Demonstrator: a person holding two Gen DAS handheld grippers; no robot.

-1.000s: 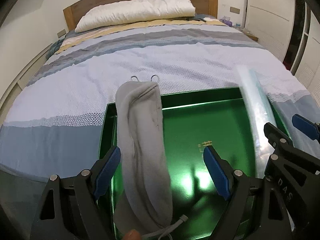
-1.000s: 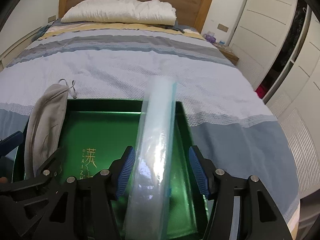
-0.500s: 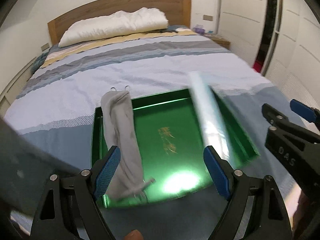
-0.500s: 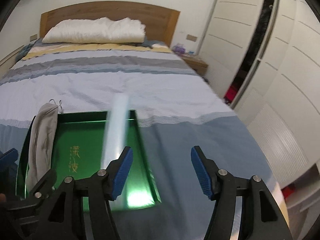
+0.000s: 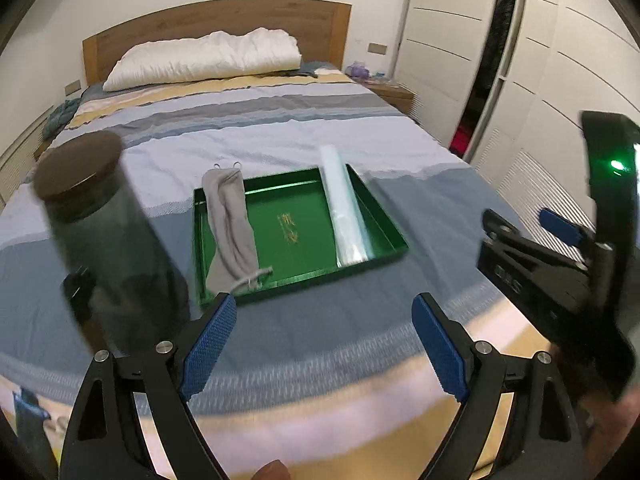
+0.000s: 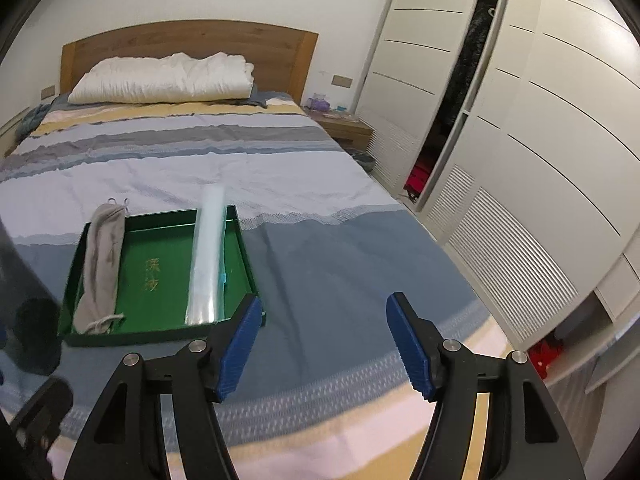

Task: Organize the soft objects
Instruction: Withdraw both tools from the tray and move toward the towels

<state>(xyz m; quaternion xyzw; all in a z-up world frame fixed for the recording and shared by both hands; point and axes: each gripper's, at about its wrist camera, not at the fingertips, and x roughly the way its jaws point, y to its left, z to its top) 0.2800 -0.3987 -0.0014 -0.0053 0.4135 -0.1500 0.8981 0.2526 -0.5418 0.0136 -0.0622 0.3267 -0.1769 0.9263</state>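
A green tray (image 5: 292,276) (image 6: 236,224) lies on the bed. A grey drawstring pouch (image 5: 230,224) (image 6: 102,264) lies along its left side. A clear rolled plastic bag (image 5: 344,208) (image 6: 208,256) lies along its right side. My left gripper (image 5: 324,348) is open and empty, held well back from the tray above the bed's foot. My right gripper (image 6: 324,344) is open and empty, back and to the right of the tray; its body shows at the right of the left wrist view (image 5: 536,264).
The striped bedspread (image 6: 320,264) covers the bed, with a white pillow (image 6: 160,78) at the wooden headboard. A dark blurred cylinder (image 5: 100,216) stands close at the left. White wardrobe doors (image 6: 520,160) and a nightstand (image 6: 344,128) line the right.
Both grippers have pulled back and up from the tray, leaving the pouch and the rolled bag lying in it. The whole bed now shows.
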